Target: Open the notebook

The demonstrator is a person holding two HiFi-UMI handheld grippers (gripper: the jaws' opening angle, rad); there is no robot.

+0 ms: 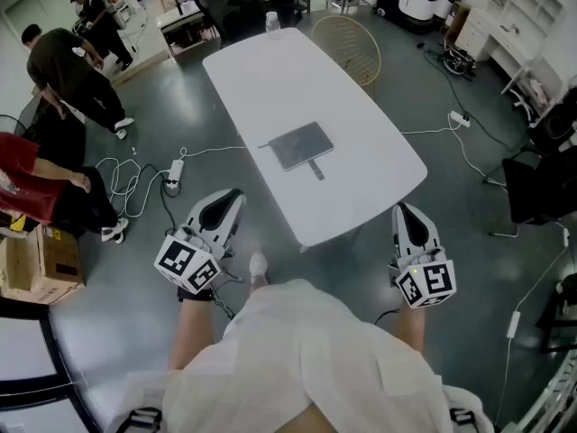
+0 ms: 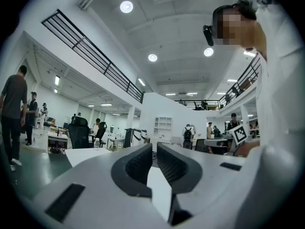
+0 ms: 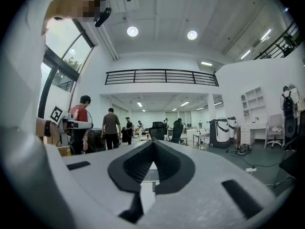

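White rounded table (image 1: pixel 270 79), smooth top: flat grey notebook (image 1: pixel 300 144) closed at centre, bottle (image 1: pixel 272 22) at far end. Left gripper (image 1: pixel 233 197) narrowly parted, empty; right gripper (image 1: pixel 404 209) closed, empty.

— What's on the table (image 1: pixel 270 70)?
— One notebook (image 1: pixel 300 144), one pen (image 1: pixel 316 169), and one bottle (image 1: pixel 272 22) at the far edge.
— Grippers?
— Two: left gripper (image 1: pixel 225 207) and right gripper (image 1: pixel 407 219).
— And on the floor?
— Three people (image 1: pixel 68 66) (image 1: pixel 97 21) (image 1: pixel 32 188), two power strips (image 1: pixel 176 171) (image 1: pixel 458 117), one cardboard box (image 1: pixel 45 258), and one wire chair (image 1: pixel 347 48) by the table's far right corner.
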